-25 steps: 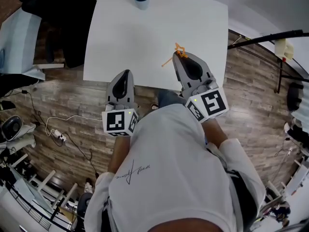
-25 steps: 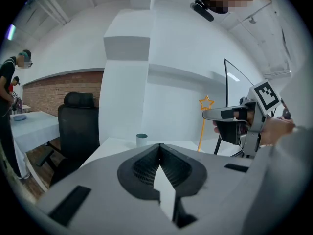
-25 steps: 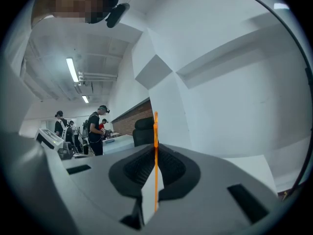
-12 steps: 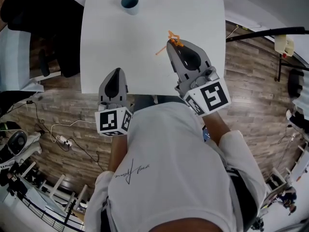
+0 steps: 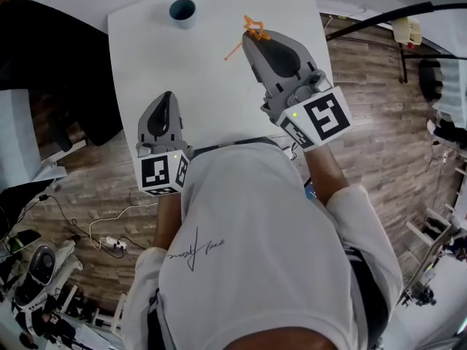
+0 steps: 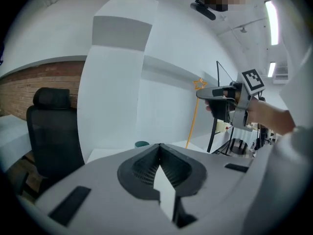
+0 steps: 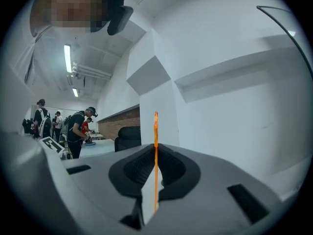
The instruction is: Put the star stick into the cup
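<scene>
My left tongs (image 5: 166, 99) are pressed together with nothing between them, over the near edge of the white tabletop (image 5: 197, 71). The teal cup (image 5: 182, 10) stands near the far left corner. Well apart from it, to the right, my right tongs (image 5: 250, 38) are clamped on the orange star stick (image 5: 252, 29) just below its star, with the shaft hanging down.

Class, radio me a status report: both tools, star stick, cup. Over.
Right tool shut on star stick, star end up. Left tool shut, empty. Cup near table's far edge; nothing seen between stick and cup.
</scene>
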The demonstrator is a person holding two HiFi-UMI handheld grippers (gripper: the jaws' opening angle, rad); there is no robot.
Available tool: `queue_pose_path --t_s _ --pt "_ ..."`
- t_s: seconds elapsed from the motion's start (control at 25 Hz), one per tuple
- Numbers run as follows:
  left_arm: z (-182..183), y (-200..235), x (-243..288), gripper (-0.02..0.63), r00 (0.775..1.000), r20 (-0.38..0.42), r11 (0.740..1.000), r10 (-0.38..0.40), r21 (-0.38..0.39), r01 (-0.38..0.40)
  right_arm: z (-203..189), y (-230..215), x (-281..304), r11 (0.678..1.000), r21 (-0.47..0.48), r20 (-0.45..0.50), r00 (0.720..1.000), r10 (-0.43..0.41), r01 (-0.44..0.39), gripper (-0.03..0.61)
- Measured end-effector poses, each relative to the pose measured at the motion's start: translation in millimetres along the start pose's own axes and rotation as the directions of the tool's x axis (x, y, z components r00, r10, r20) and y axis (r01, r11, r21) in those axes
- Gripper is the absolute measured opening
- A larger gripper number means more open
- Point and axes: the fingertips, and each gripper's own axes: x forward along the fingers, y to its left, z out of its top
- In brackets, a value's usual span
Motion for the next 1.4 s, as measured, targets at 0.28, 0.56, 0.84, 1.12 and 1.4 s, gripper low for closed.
queue_pose_path --t_s 0.28,0.56,0.84,1.12,1.4 --pt "-5.6 18.4 6.4 0.008 0.994 -0.002 0.994 -0.111 0.016 0.111 6.6 1.8 26.7 0.997 -0.03 0.007 0.998 -0.066 0.066 0.017" --pt "-10.3 32.9 7.2 0.008 0.987 0.007 0.987 -0.159 0.002 0.159 19.0 -0.9 46.6 0.991 -0.059 0.035 0.993 -0.114 0.116 0.017" --pt "-12.2 38.1 13.5 0.008 0.981 0.005 0.981 -0.196 -0.011 0.196 24.5 -2.7 72.4 0.992 -0.07 0.036 0.994 -0.106 0.108 0.017" --pt "-24.4 32.4 20.0 0.008 0.975 -0.028 0.975 -0.219 -0.05 0.217 26.8 -14.9 89.5 0.992 -0.084 0.022 0.995 -0.097 0.099 0.017" --pt "-35.7 43.3 27.3 0.008 0.975 -0.065 0.976 -0.212 -0.071 0.207 27.8 -29.1 111.7 0.994 -0.07 0.018 0.996 -0.088 0.089 0.017"
